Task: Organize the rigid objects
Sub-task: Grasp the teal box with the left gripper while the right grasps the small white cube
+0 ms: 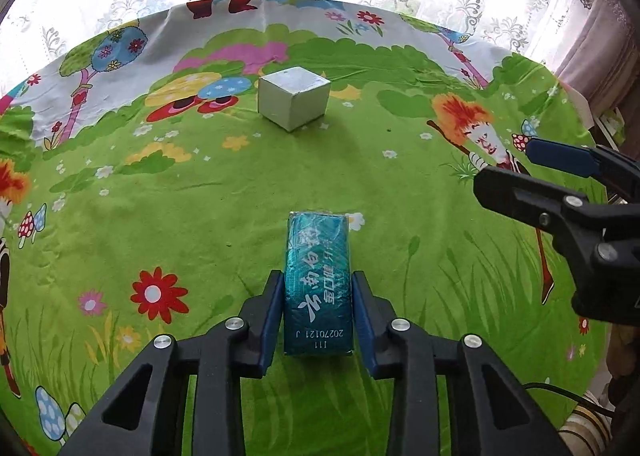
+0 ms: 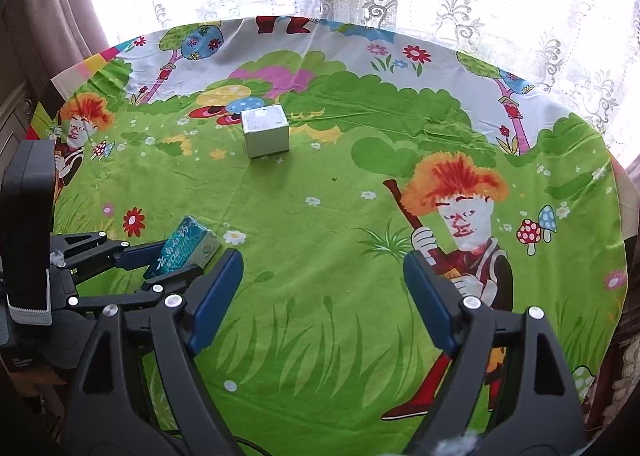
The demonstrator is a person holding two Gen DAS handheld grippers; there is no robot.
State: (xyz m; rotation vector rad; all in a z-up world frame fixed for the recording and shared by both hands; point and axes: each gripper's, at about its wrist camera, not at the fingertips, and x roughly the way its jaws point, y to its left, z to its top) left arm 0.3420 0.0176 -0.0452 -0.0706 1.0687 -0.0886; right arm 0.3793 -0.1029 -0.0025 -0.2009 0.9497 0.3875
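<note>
A: Left wrist view – left gripper (image 1: 318, 308) has the teal box (image 1: 319, 288) between its blue pads, narrowed right onto both long sides; looks gripped. Box runs straight out ahead btwn the fingers. Silver cube (image 1: 294, 97) well ahead on the tablecloth (image 1: 160, 195), untouched.

B: Right wrist view?

A: Right gripper (image 2: 322, 292) wide open, nothing in it. Teal box (image 2: 186, 246) off to its left in the left gripper (image 2: 168, 268); cube (image 2: 266, 130) far ahead, slightly left.

B: Progress?

A: Early imo – one item grabbed, none placed, cube not yet handled.
</note>
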